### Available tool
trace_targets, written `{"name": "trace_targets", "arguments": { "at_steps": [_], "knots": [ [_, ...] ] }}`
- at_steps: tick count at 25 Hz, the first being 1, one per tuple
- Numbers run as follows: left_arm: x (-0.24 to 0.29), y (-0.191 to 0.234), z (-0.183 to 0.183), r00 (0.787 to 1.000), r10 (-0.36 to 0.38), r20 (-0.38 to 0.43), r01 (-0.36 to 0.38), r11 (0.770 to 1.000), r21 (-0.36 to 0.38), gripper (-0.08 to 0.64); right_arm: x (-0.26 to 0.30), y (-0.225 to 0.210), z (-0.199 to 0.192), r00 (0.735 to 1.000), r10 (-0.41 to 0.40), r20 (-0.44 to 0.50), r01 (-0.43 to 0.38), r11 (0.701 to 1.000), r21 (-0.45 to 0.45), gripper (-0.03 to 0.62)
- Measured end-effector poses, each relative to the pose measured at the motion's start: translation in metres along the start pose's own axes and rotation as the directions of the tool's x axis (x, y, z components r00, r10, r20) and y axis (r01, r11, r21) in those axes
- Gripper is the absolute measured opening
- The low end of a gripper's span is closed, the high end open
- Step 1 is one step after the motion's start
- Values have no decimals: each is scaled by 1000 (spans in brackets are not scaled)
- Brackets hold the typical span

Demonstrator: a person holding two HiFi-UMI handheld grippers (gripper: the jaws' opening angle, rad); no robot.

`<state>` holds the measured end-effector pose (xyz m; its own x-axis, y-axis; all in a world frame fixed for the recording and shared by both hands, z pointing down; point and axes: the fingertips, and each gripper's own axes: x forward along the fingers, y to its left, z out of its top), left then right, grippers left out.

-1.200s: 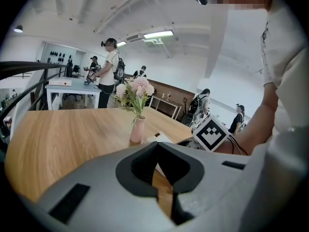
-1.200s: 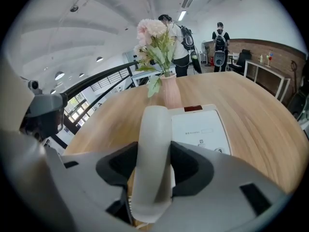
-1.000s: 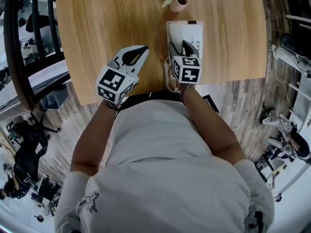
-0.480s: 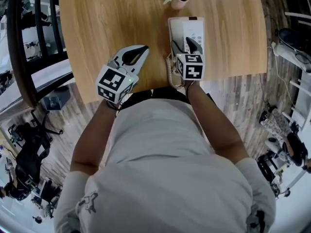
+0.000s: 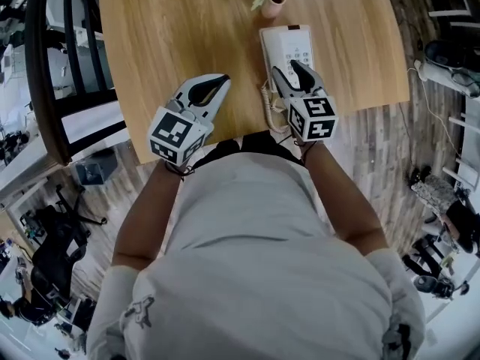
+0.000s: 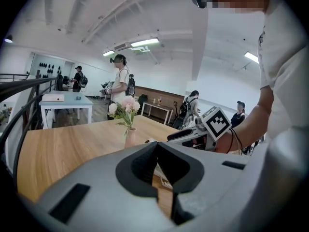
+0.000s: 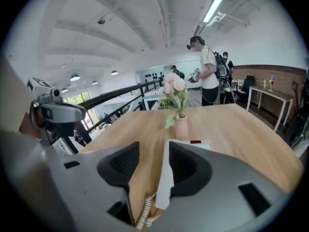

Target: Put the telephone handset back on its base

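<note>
A white telephone base (image 5: 298, 51) lies at the table's far middle, its keypad on the right. The white handset (image 5: 271, 51) rests along the base's left side. The coiled cord (image 5: 267, 107) trails off the near end. My right gripper (image 5: 287, 67) hovers over the phone's near end; its jaws stand apart and are closing, with nothing gripped. Through their gap in the right gripper view (image 7: 153, 146) I see the phone's left edge (image 7: 166, 178) and the cord (image 7: 144, 211) below. My left gripper (image 5: 223, 79) is shut and empty, over bare wood left of the phone.
A small vase of pink flowers (image 5: 271, 4) stands just beyond the phone. The wooden table (image 5: 172, 36) ends close to my body. A black railing (image 5: 45, 73) runs along the left. Several people (image 6: 119, 79) stand in the room behind.
My right gripper has drawn back from over the phone toward the table's near edge and a little to the right. The left gripper has hardly moved.
</note>
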<state>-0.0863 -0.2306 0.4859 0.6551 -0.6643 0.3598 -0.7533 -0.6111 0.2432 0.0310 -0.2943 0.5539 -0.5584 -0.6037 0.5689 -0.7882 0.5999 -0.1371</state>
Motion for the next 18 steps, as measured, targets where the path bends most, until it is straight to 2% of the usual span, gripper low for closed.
{"name": "trace_targets", "arguments": {
  "at_steps": [3,7,18],
  "knots": [
    [-17,-9,13,999,-19,30,18,999,32,6,-26,21,26,995,42,89,-40,999,-27,160],
    [-35,-14,26,998,-28,58,24,997,74,6,-57,40,49,984,62,169,-52,997,-62,112],
    [-79,-33,54,990,-61,129,41,988,151,6,-120,89,80,951,83,297,-50,992,-119,19]
  ]
}}
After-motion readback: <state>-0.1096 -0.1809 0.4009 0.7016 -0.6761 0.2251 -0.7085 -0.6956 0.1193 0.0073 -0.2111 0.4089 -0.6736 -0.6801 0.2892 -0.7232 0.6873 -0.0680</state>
